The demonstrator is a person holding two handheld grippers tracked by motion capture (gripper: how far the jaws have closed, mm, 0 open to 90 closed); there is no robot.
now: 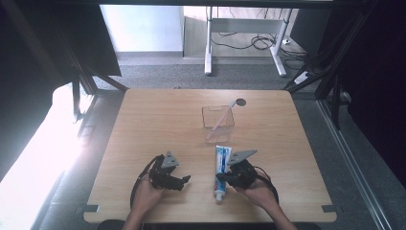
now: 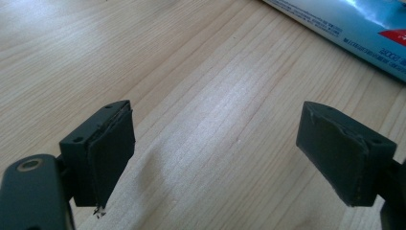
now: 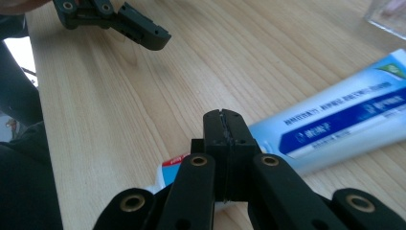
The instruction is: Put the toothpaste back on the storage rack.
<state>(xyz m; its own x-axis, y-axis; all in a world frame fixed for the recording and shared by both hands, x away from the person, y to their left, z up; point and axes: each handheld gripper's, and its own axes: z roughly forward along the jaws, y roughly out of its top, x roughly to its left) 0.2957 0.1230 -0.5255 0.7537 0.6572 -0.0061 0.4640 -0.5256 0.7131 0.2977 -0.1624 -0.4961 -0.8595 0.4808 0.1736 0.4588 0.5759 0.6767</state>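
While the left gripper [image 1: 184, 180] rests low on the near part of the wooden table [image 1: 158, 120], held in the person's left hand [image 1: 148, 194], its two black jaws stand wide apart with bare wood between them and nothing gripped; in the left gripper view the two pads [image 2: 112, 153] face each other across an open stretch of tabletop, and a corner of the toothpaste tube [image 2: 354, 28] shows at the upper right, well apart from the jaws. To its right in the high view, the right gripper [image 1: 221, 178] sits in the person's right hand [image 1: 256, 191], pointing towards the left one, with its tip at the tube [image 1: 221, 167]. In the right gripper view its jaws are pressed flat together, pad against pad, with only a thin seam between them and nothing caught there; the closed tip [image 3: 224, 127] lies just over the cap end of the tube [image 3: 335, 124], and whether it touches the tube I cannot tell. The tube lies flat on the table near the front edge, right of centre, its white cap pointing towards the person and its blue and white body running away towards the far side. Beyond its far end stands a clear plastic box [image 1: 218, 118] with a pink-handled toothbrush [image 1: 224, 115] leaning in it, head up at the far right corner. Both grippers are close to each other but not touching.
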